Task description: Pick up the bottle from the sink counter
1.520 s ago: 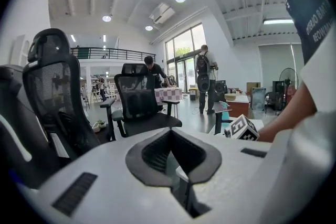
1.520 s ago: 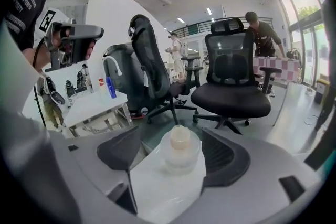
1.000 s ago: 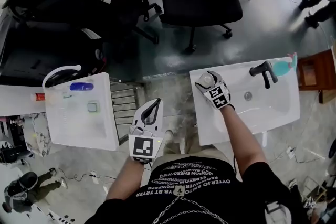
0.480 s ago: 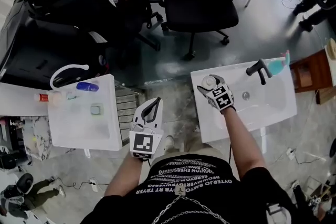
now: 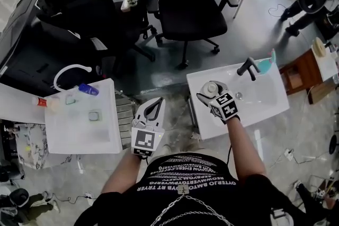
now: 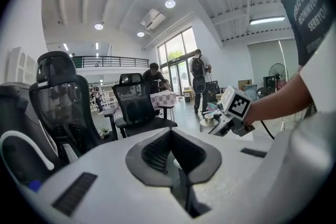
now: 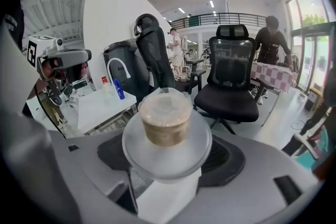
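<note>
A: What did the right gripper (image 5: 211,91) have hold of?
B: The bottle (image 7: 164,119). The jaws were closed in on its body from both sides, only as far apart as the bottle is wide. In that gripper's own view it showed a squat, tan, cylindrical cap under a clear cover, sitting on a wide, round, frosted shoulder.
A: And where was it?
B: Over the left end of the sink counter (image 5: 267,106), a smooth, glossy white slab with a shallow basin. Whether its base touched the counter, I couldn't tell.
A: Anything else on that counter?
B: A matt black faucet (image 5: 247,67) at the far edge, with a teal, translucent item (image 5: 266,64) just beside it.
A: The left gripper (image 5: 157,104)?
B: Its jaws were pressed together at the tips. That left a teardrop-shaped gap lined with ribbed grey padding, with nothing in it. It hung above the grey floor (image 5: 249,24), between the sink counter and a second white counter (image 5: 79,132). There a small blue container (image 5: 88,89) lay near a curved white spout (image 5: 70,69).
</note>
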A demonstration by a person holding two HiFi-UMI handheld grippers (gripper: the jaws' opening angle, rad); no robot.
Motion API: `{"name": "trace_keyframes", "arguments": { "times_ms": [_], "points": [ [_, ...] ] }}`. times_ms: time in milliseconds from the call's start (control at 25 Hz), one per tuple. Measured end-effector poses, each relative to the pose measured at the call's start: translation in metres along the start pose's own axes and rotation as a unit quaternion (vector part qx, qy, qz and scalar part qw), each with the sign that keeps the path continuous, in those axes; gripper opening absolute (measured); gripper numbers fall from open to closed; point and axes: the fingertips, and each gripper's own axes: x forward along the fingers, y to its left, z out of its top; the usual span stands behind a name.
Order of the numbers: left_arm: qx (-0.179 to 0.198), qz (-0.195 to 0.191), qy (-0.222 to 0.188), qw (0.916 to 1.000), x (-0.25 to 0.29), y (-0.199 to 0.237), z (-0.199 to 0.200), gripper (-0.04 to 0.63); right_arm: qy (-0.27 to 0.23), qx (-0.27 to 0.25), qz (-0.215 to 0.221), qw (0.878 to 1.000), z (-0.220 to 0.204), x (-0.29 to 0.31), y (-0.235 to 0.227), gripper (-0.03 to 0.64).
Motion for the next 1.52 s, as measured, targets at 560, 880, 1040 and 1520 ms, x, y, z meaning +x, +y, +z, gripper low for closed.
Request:
{"name": "trace_keyframes", "arguments": {
  "times_ms": [560,880,1040,1520],
  "points": [
    [0.036,-0.049,-0.045,0.9971,-0.064,-0.017,0.024,0.005,-0.051,0.019,-0.04,0.998,0.037,-0.118,0.074,0.334],
    [0.045,-0.084,-0.063,0.9935,-0.09,-0.035,0.025,0.005,-0.076,0.027,-0.071,0.994,0.04,-0.153,0.101,0.334],
    [0.047,-0.099,-0.067,0.9918,-0.098,-0.04,0.022,0.005,-0.086,0.038,-0.078,0.993,0.042,-0.167,0.111,0.334],
    [0.042,-0.114,-0.072,0.9899,-0.093,-0.044,0.022,0.005,-0.081,0.011,-0.089,0.993,0.059,-0.183,0.121,0.336]
  ]
}}
